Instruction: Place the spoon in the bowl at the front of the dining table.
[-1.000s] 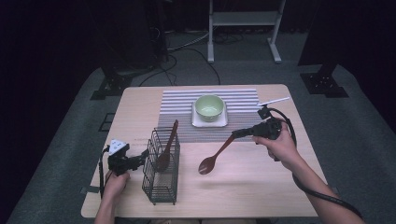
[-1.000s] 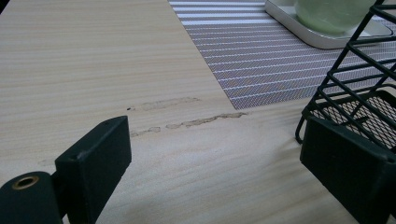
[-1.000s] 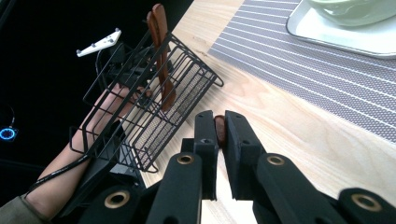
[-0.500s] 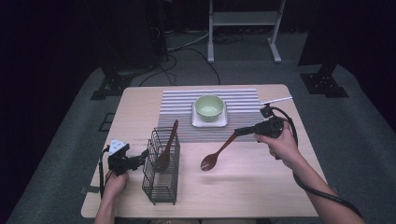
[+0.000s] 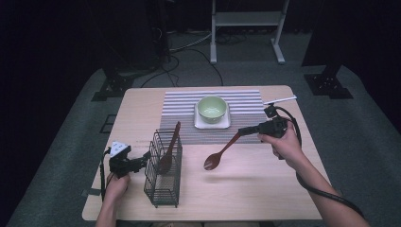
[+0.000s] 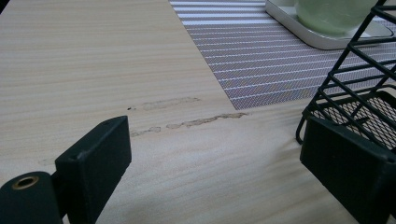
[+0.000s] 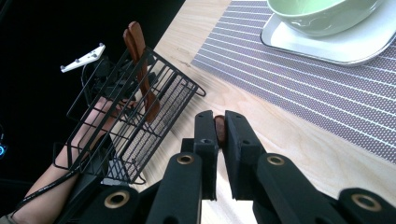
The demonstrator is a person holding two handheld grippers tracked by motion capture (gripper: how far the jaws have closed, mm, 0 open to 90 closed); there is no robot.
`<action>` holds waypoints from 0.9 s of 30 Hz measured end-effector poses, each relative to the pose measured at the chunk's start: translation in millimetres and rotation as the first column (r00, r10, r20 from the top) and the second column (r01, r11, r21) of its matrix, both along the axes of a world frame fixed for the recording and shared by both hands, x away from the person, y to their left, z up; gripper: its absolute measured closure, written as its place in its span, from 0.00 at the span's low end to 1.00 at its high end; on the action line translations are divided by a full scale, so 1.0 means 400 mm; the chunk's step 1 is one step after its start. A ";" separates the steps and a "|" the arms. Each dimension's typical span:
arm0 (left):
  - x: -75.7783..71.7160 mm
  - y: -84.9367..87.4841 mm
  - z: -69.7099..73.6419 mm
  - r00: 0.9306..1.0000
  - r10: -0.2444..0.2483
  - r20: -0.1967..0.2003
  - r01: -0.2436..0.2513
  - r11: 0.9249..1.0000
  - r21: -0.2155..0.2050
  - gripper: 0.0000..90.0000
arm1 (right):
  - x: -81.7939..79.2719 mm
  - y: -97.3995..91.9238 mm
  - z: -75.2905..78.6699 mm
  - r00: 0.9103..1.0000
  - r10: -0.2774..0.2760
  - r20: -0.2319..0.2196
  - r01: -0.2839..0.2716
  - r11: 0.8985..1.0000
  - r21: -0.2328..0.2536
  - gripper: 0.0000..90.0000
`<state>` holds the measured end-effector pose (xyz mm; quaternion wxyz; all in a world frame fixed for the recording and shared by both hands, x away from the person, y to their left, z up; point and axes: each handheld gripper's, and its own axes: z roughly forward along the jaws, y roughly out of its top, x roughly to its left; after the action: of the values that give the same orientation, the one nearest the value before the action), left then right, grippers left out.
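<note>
Pinching wooden spoon (image 5: 221,152) handle, right hand-held gripper (image 5: 243,130); bowl end hanging lower, over table (image 5: 265,184)

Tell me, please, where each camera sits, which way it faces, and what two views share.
High view: above the table's near side, looking forward and down; both forearms, left gripper open beside the rack, right gripper clamping the spoon.
Left gripper view: low along open jaws toward the mat.
Right gripper view: along shut jaws toward the rack.
All share the bowl.

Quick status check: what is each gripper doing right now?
Left gripper: open, holding nothing, at the side of the wire basket.
Right gripper: shut on the wooden spoon's handle.
</note>
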<state>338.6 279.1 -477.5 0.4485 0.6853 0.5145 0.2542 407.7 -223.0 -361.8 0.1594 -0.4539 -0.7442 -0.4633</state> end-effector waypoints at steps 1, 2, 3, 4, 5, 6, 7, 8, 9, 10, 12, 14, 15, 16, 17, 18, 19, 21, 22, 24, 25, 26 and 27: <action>0.000 0.000 0.000 1.000 0.000 0.000 0.000 1.000 0.000 0.09 | 0.001 0.000 -0.001 1.000 -0.001 0.002 0.001 1.000 0.000 0.92; 0.000 0.000 0.000 1.000 0.000 0.000 0.000 1.000 0.000 0.09 | 0.002 -0.001 -0.001 1.000 -0.003 0.000 0.003 1.000 -0.001 0.92; 0.000 0.000 0.000 1.000 0.000 -0.002 0.000 1.000 0.001 0.09 | 0.003 -0.001 -0.001 1.000 -0.004 -0.003 0.004 1.000 -0.002 0.92; 0.000 0.000 0.000 1.000 0.000 -0.002 0.000 1.000 0.001 0.09 | 0.005 -0.001 -0.001 1.000 -0.006 -0.002 0.006 1.000 -0.001 0.92; 0.000 0.001 0.000 1.000 -0.001 -0.003 0.001 1.000 0.001 0.09 | 0.006 -0.002 -0.002 1.000 -0.007 0.002 0.007 1.000 -0.001 0.92; 0.000 0.001 0.000 1.000 0.000 -0.003 0.000 1.000 0.001 0.09 | 0.008 -0.002 -0.001 1.000 -0.009 -0.001 0.009 1.000 0.000 0.92; 0.000 0.000 0.000 1.000 0.000 -0.001 0.000 1.000 0.001 0.09 | 0.009 -0.003 -0.002 1.000 -0.012 -0.001 0.012 1.000 -0.001 0.92; 0.000 0.000 0.000 1.000 0.001 -0.001 -0.001 1.000 0.000 0.09 | 0.011 -0.003 -0.002 1.000 -0.014 0.002 0.014 1.000 -0.001 0.92; 0.000 0.000 0.000 1.000 0.001 -0.001 -0.001 1.000 0.000 0.09 | 0.012 -0.004 -0.002 1.000 -0.015 0.000 0.015 1.000 -0.002 0.92; 0.000 0.000 0.000 1.000 0.000 -0.001 0.000 1.000 0.000 0.09 | 0.014 -0.004 -0.002 1.000 -0.017 -0.001 0.017 1.000 -0.004 0.92; 0.000 0.001 0.000 1.000 0.000 -0.003 0.000 1.000 0.001 0.09 | 0.016 -0.005 -0.002 1.000 -0.022 0.000 0.022 1.000 -0.004 0.92; 0.000 0.001 0.000 1.000 0.000 -0.003 0.000 1.000 0.001 0.09 | 0.019 -0.006 -0.001 1.000 -0.025 -0.002 0.025 1.000 -0.002 0.92; 0.000 0.001 0.000 1.000 0.000 -0.003 0.000 1.000 0.001 0.09 | 0.021 -0.006 -0.001 1.000 -0.025 -0.002 0.025 1.000 -0.002 0.92; 0.000 0.000 0.000 1.000 0.000 -0.001 0.000 1.000 0.000 0.09 | 0.022 -0.006 -0.002 1.000 -0.025 0.000 0.025 1.000 -0.002 0.92; 0.000 0.000 0.000 1.000 0.000 -0.001 0.000 1.000 0.000 0.09 | 0.024 -0.006 -0.002 1.000 -0.027 0.002 0.027 1.000 -0.003 0.92; 0.000 0.000 0.000 1.000 0.000 -0.001 0.000 1.000 0.000 0.09 | 0.025 -0.006 -0.002 1.000 -0.028 0.000 0.028 1.000 -0.004 0.92; 0.000 0.001 0.000 1.000 -0.001 -0.003 0.001 1.000 0.001 0.09 | 0.026 -0.005 -0.001 1.000 -0.030 -0.002 0.030 1.000 -0.004 0.92; 0.000 0.001 0.000 1.000 0.000 -0.003 0.000 1.000 0.001 0.09 | 0.029 -0.005 -0.001 1.000 -0.031 0.001 0.031 1.000 -0.004 0.92; 0.000 0.001 0.000 1.000 0.000 -0.003 0.000 1.000 0.001 0.09 | 0.031 -0.005 -0.001 0.999 -0.033 0.002 0.033 0.999 -0.004 0.92; 0.000 0.000 0.000 1.000 0.000 -0.001 0.000 1.000 0.000 0.09 | 0.034 -0.004 0.000 0.999 -0.035 0.000 0.035 0.999 -0.005 0.92; 0.000 0.000 0.000 1.000 0.000 -0.001 0.000 1.000 0.001 0.09 | 0.036 -0.004 0.001 0.999 -0.037 0.001 0.037 0.999 -0.007 0.92; 0.000 0.000 0.000 1.000 0.000 -0.001 0.000 1.000 0.001 0.09 | 0.037 -0.004 0.002 0.999 -0.038 0.003 0.038 0.999 -0.008 0.92; 0.000 0.000 0.000 1.000 0.000 -0.001 0.000 1.000 0.001 0.09 | 0.039 -0.004 0.003 0.999 -0.039 0.003 0.039 0.999 -0.008 0.92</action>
<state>338.7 279.2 -477.4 0.4480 0.6855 0.5147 0.2540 423.2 -224.5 -360.8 0.1477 -0.4684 -0.7372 -0.4641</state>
